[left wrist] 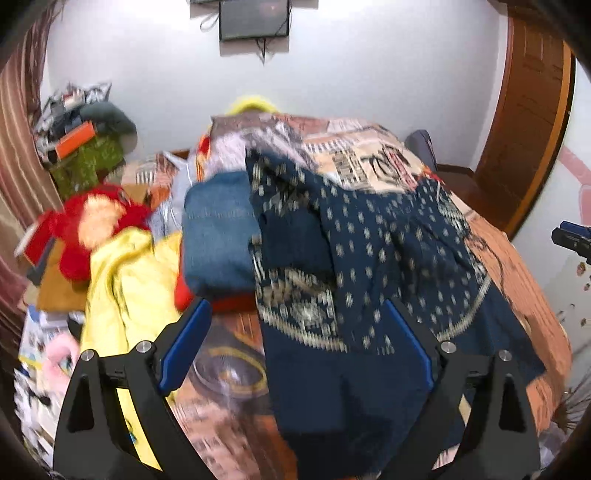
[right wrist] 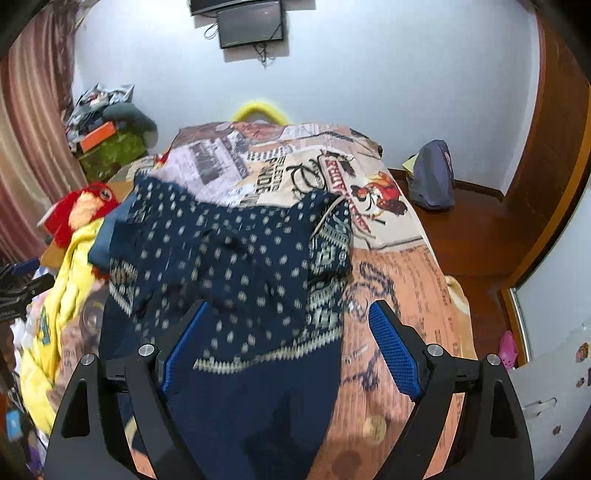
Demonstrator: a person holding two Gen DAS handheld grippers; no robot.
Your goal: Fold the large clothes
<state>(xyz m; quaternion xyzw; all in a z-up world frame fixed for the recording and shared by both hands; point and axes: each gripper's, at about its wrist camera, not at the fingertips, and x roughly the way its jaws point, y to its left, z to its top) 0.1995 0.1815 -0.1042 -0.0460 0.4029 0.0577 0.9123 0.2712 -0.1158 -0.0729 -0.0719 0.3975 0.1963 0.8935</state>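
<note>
Navy patterned garment (right wrist: 236,258) lies rumpled on the printed bedspread (right wrist: 399,295); both tongs (left wrist: 299,314) (right wrist: 288,314) spread, empty.

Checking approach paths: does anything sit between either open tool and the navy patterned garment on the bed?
Nothing visible does. The navy patterned garment lies directly below both the left tool and the right tool, uncovered.

A red plush toy (right wrist: 79,210) lies beside yellow cloth (right wrist: 62,295); a dark screen (right wrist: 250,24) hangs on the wall.
</note>
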